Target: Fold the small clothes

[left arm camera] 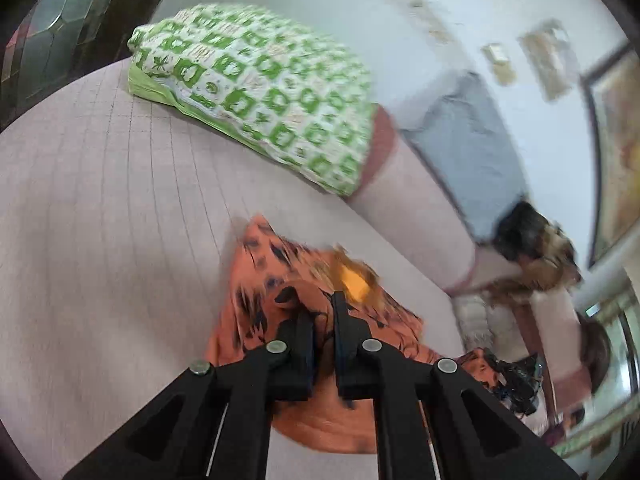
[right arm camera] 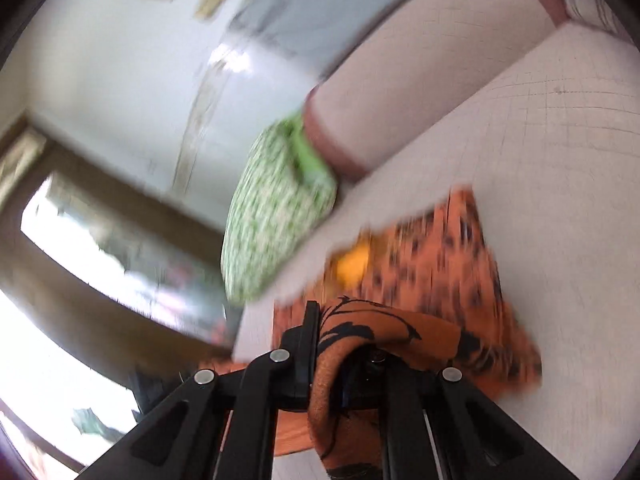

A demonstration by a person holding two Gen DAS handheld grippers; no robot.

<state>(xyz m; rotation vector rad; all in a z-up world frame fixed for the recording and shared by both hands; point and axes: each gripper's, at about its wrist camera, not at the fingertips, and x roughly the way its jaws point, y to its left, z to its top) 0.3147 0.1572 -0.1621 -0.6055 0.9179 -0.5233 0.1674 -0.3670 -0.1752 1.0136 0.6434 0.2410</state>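
Orange cloth (left arm camera: 276,280) on sofa seat (left arm camera: 100,200), under both claws. Left claw (left arm camera: 322,308) nearly closed, pinching fold. Right claw (right arm camera: 340,336) holds bunched edge. Cloth looks soft, light, floppy; grab corners, not middle.

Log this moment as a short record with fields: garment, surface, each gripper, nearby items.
garment: orange cloth with black print, partly lifted, bunched
surface: pale pink checked sofa seat
left gripper: fingers nearly together, cloth between them
right gripper: cloth draped over it; only one finger is visible
nearby: green and white pillow against the backrest
image quality: motion blur in both views
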